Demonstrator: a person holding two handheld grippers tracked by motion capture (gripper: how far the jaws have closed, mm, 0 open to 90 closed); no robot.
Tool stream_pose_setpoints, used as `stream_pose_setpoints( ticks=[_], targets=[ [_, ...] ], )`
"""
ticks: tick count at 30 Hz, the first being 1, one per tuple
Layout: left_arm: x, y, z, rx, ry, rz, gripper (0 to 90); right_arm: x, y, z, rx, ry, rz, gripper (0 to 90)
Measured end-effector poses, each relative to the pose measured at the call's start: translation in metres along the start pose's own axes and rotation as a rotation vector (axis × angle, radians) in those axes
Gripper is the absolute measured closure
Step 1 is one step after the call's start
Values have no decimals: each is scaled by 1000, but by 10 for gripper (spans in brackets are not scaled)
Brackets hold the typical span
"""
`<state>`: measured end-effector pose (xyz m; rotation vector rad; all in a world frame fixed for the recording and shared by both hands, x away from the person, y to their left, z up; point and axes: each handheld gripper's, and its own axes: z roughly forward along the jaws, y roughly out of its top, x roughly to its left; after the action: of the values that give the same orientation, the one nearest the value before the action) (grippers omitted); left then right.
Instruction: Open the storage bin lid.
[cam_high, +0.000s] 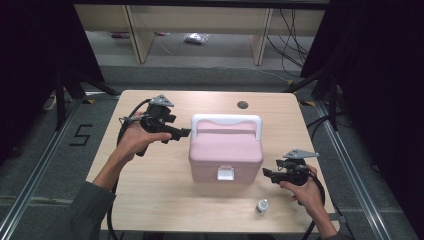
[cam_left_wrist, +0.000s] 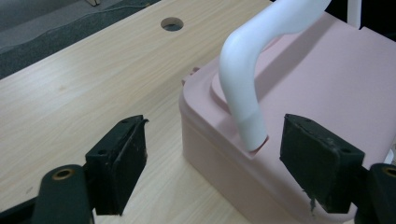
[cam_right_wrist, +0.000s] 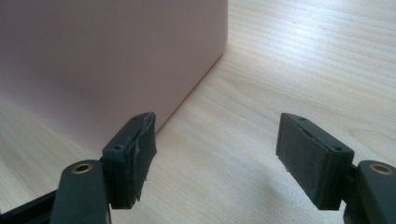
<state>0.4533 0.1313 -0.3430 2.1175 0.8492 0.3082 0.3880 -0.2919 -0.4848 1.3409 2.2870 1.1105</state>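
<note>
Nearest the high camera, a small white bottle (cam_high: 262, 205) stands on the desk (cam_high: 150, 175) near its front edge, just beside the person's right hand (cam_high: 306, 192). That hand holds the right gripper (cam_high: 268, 173) low over the desk, pointing at the right side of the pink box (cam_high: 226, 152); its jaws stand apart with nothing between them. The box sits at the middle of the desk, lid down, with a white handle (cam_high: 227, 120) raised over its far side and a white latch (cam_high: 225, 173) on its front. The left hand (cam_high: 135, 140) holds the left gripper (cam_high: 186, 132) above the desk at the box's left side, level with the handle's left end. A round hole (cam_high: 242, 105) lies in the desk behind the box.

From the left gripper view, the black jaws are wide apart and empty. The left gripper (cam_left_wrist: 212, 154) looks down on the corner of the pink box (cam_left_wrist: 327, 84), where the white handle (cam_left_wrist: 247, 70) curves down into its socket in the lid, between the two pads but farther off. The hole (cam_left_wrist: 172, 23) shows beyond.

From the right gripper view, the right gripper (cam_right_wrist: 215, 156) has its jaws apart over bare desk (cam_right_wrist: 303, 60), with the box's pink wall (cam_right_wrist: 102, 60) close ahead, just beyond the left pad.
</note>
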Motion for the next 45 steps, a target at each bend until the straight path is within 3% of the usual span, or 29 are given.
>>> stream_pose_setpoints(
  ticks=[3,6,9,10,16,17,18,20,21,22,24,25,31,32,36,38,45],
  targets=[
    [-2,7,1,2,-1,19,220,-3,0,1,-5,-7,-25,293],
    [-3,14,2,17,-41,49,220,-2,-1,1,5,-1,9,293],
    [-6,22,4,40,-44,76,225,-3,-1,3,-15,15,17,293],
    [-8,25,4,50,-41,89,226,-5,-1,3,-16,15,-4,293],
    [-17,43,10,88,-35,155,242,-5,0,0,-6,0,-9,294],
    [-18,45,11,98,-34,165,246,-3,0,0,0,0,8,294],
    [-19,48,13,101,-37,174,252,-5,0,0,-15,-14,-22,294],
    [-22,53,15,121,-44,211,267,-5,0,0,-5,-19,-24,294],
    [-24,56,16,135,-42,226,269,-5,0,0,-4,-17,-27,294],
    [-25,58,17,147,-41,241,279,-6,-1,3,-15,15,-21,294],
    [-26,62,21,186,-34,285,297,-3,-1,0,8,-12,22,294],
    [-27,64,23,203,-34,290,296,-4,-1,1,2,-10,3,294],
    [-26,73,38,282,-25,330,335,-5,-1,1,4,1,13,295],
    [-27,75,42,307,-30,357,358,-5,-1,1,10,3,13,295],
    [-30,80,52,348,-39,396,442,-5,-1,1,23,3,28,295],
    [-31,84,56,391,-35,435,464,-6,-1,2,18,5,9,295],
    [-33,92,61,464,-16,491,595,-7,-2,2,20,2,7,296]
  ],
)
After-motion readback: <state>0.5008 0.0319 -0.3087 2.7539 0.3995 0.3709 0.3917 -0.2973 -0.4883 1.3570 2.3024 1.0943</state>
